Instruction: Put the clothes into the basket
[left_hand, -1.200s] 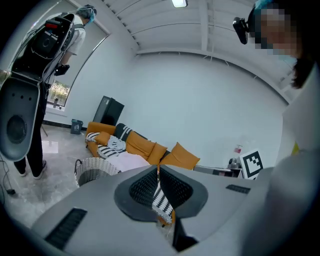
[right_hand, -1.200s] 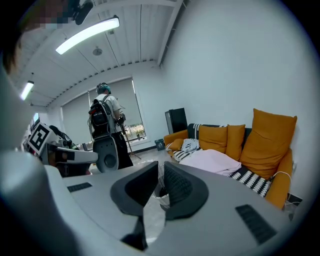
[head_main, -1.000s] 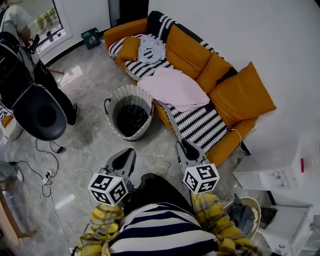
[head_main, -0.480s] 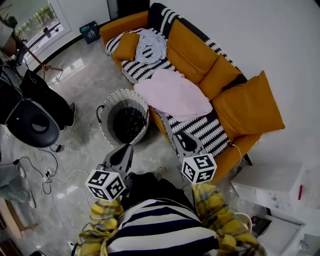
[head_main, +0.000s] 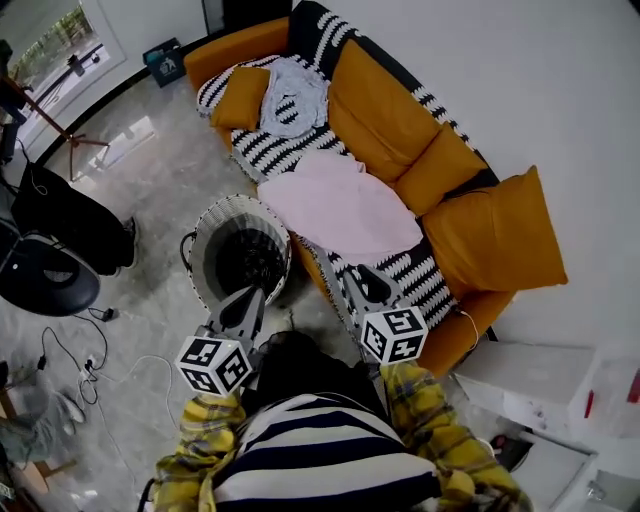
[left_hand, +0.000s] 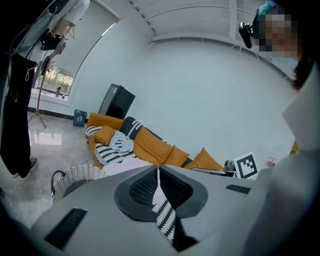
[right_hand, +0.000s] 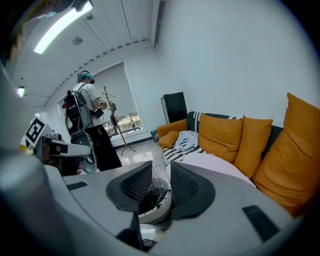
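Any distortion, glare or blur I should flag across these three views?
Head view: sharp, with window glare on the glossy floor. Left gripper view: heavy fisheye bend, black corners. Right gripper view: same fisheye, the ceiling light blown out.

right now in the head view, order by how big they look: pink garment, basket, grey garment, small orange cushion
1. pink garment
2. basket
3. grey garment and small orange cushion: look alike, both farther away, so not ranked
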